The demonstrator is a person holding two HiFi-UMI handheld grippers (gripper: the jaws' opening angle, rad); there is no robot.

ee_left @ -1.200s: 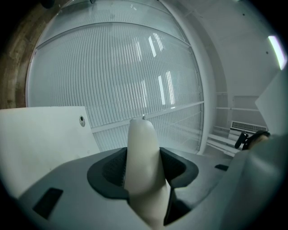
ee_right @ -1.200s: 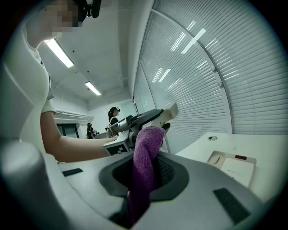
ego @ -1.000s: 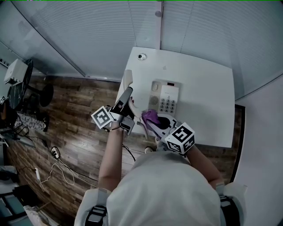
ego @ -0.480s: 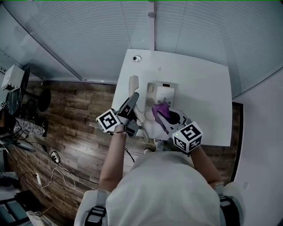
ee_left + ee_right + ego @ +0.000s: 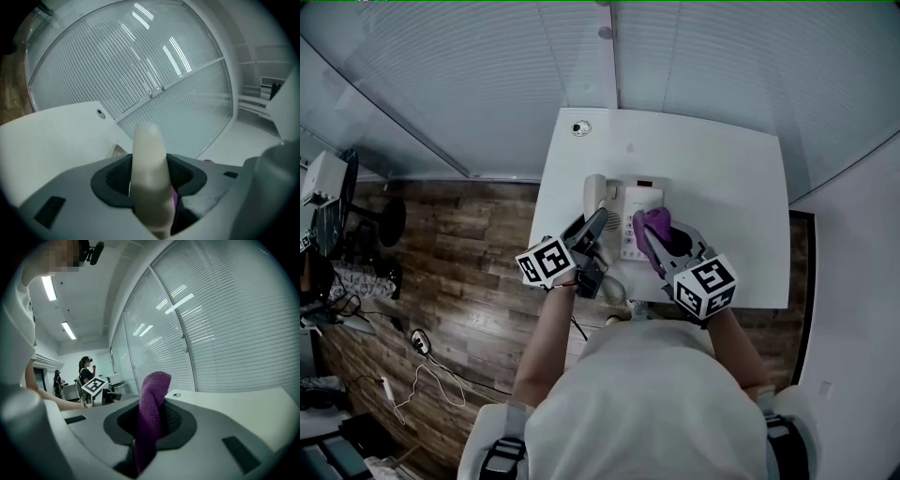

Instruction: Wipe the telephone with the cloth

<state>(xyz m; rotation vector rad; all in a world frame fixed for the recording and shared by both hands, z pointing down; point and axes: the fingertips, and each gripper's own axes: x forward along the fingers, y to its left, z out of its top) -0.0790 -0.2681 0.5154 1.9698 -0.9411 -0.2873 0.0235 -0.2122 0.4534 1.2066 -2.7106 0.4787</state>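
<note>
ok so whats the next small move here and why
Probably sweep the right gripper sideways so the purple cloth it grips drags across the telephone. The cloth sits right over the telephone's top face, and the left gripper holds the handset at its left side, so that face looks open to wipe.

No text can be read anywhere. The digits on the telephone (image 5: 637,202) keys are too small to make out. The left gripper (image 5: 599,218) and right gripper (image 5: 652,231) each bear black-and-white square patterns on their cubes, with no letters or numbers
</note>
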